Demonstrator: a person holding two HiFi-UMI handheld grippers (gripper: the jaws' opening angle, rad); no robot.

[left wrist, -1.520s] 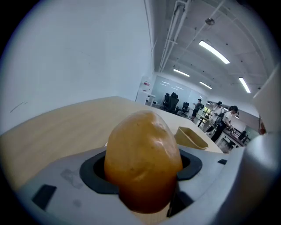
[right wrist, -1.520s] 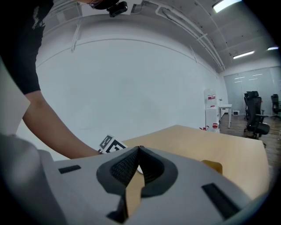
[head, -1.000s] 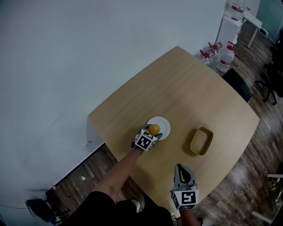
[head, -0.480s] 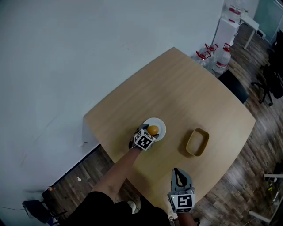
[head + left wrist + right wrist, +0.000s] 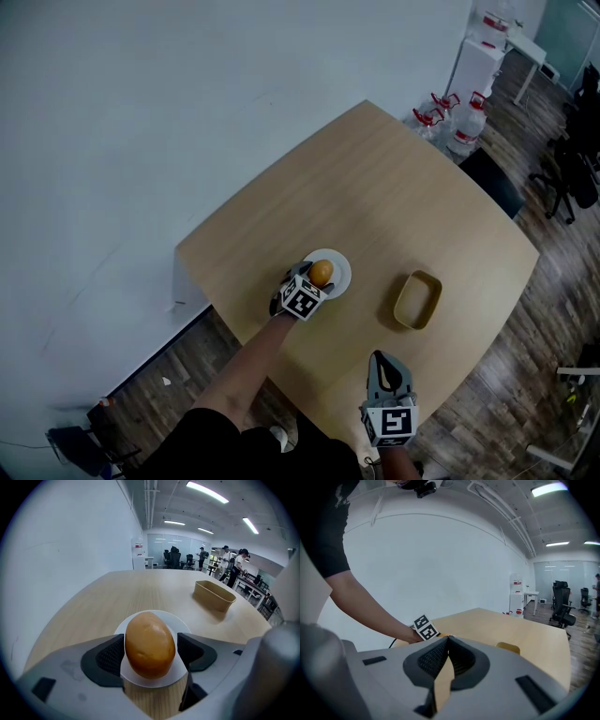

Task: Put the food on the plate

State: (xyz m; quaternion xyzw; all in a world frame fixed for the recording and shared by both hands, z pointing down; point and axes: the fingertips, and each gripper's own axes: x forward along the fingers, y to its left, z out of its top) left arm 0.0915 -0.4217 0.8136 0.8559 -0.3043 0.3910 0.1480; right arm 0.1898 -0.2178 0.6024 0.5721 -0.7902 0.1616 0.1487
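food (image 5: 149,641) clamped in left tongs (image 5: 150,654)

The food (image 5: 322,272) sits over the plate (image 5: 341,276), tray (image 5: 417,300) to its right.

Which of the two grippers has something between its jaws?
The left gripper: an orange-brown piece of food sits between its jaws, over the white plate. The right gripper has its jaws together with nothing between them.

a pale wooden table (image 5: 394,187) stands beside a plain white wall (image 5: 141,112) on a dark plank floor (image 5: 178,375), with water bottles (image 5: 469,127) and black office chairs (image 5: 574,155) beyond its far corner and strip lights (image 5: 206,491) on the ceiling.
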